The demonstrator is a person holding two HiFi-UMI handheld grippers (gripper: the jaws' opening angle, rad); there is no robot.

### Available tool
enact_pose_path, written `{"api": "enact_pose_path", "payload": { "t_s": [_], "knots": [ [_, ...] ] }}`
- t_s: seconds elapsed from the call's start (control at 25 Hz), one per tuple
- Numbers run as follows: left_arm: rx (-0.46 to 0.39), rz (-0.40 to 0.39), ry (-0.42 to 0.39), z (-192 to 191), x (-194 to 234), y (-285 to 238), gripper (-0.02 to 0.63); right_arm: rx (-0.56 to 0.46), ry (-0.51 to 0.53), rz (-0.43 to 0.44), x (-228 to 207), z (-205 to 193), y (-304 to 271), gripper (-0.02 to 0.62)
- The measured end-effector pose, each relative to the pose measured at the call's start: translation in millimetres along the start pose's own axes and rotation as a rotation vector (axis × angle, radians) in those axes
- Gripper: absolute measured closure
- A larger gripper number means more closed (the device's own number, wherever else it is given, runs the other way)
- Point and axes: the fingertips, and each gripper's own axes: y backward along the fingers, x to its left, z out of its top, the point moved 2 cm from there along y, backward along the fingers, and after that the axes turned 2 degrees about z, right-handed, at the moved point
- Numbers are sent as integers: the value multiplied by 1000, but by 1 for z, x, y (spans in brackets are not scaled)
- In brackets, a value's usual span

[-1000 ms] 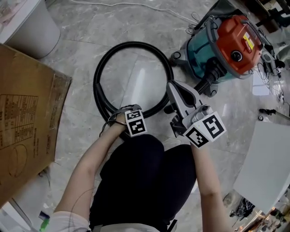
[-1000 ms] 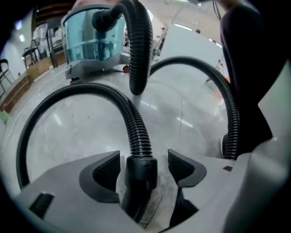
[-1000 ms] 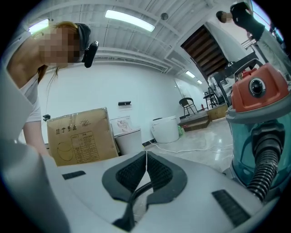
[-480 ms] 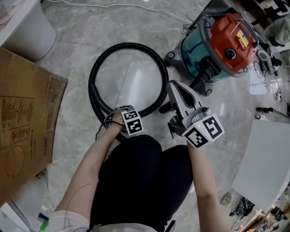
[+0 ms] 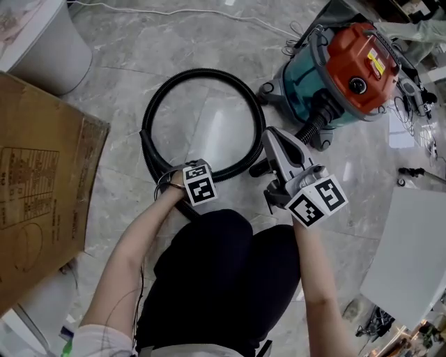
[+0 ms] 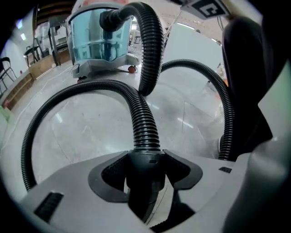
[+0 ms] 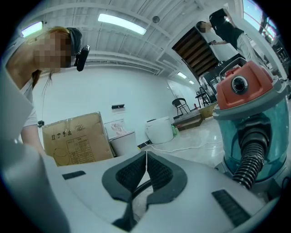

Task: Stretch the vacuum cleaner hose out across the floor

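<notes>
**Head view:** A black corrugated hose (image 5: pixel 202 72) lies in a near-complete loop on the grey marble floor (image 5: pixel 125 90) at centre frame. One end runs to the teal-and-orange vacuum cleaner (image 5: pixel 345 70) at upper right. The left gripper (image 5: pixel 187 198) points steeply down at the loop's lower left edge, just above the person's dark-clad lap (image 5: pixel 223 279). The right gripper (image 5: pixel 273 139) is held close to level, right of centre, its tip over the loop's lower right bend. A cardboard box (image 5: pixel 42 188) fills the left edge, a white bin (image 5: pixel 49 42) stands at upper left, and a white cable (image 5: pixel 174 10) crosses the top.

**Left gripper view:** The left gripper (image 6: pixel 145 170) is clamped on the hose's smooth black end cuff (image 6: pixel 145 175) at lower centre, a dark pad pressed on each side. Its jaws have just been closing, with the cuff between them. From the cuff the ribbed hose (image 6: pixel 143 123) rises, then sweeps left in a wide arc over the floor. Another stretch climbs to the vacuum cleaner (image 6: pixel 100 41) at upper left.

**Right gripper view:** The right gripper (image 7: pixel 146 169) is clenched tight and empty, its two pads meeting along a thin seam at lower centre. The vacuum cleaner (image 7: pixel 248 109) towers at the right edge, with the hose (image 7: pixel 248 166) plugged into its front. The cardboard box (image 7: pixel 77 136) and the white bin (image 7: pixel 160 129) stand against the far wall at mid frame.
</notes>
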Motion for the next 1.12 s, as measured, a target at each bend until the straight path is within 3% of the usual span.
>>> {"api": "enact_pose_path", "payload": {
  "t_s": [0.12, 0.28, 0.48, 0.76, 1.04, 1.12],
  "knots": [
    [-68, -46, 39, 4, 2, 22, 362, -16, -19, 15, 0, 2, -3, 578],
    [-232, -99, 124, 33, 10, 58, 362, -32, -30, 20, 2, 6, -8, 577],
    [-388, -107, 210, 54, 20, 86, 362, -28, -22, 27, 3, 7, -11, 577],
    [-581, -109, 252, 81, 20, 131, 364, -40, -51, -59, -16, 7, -10, 576],
    [-722, -145, 288, 88, 5, 162, 364, -78, -147, -130, -36, 11, 1, 572],
    [-750, -148, 278, 89, 3, 171, 364, -75, -185, -131, -40, 9, 4, 532]
  ]
}}
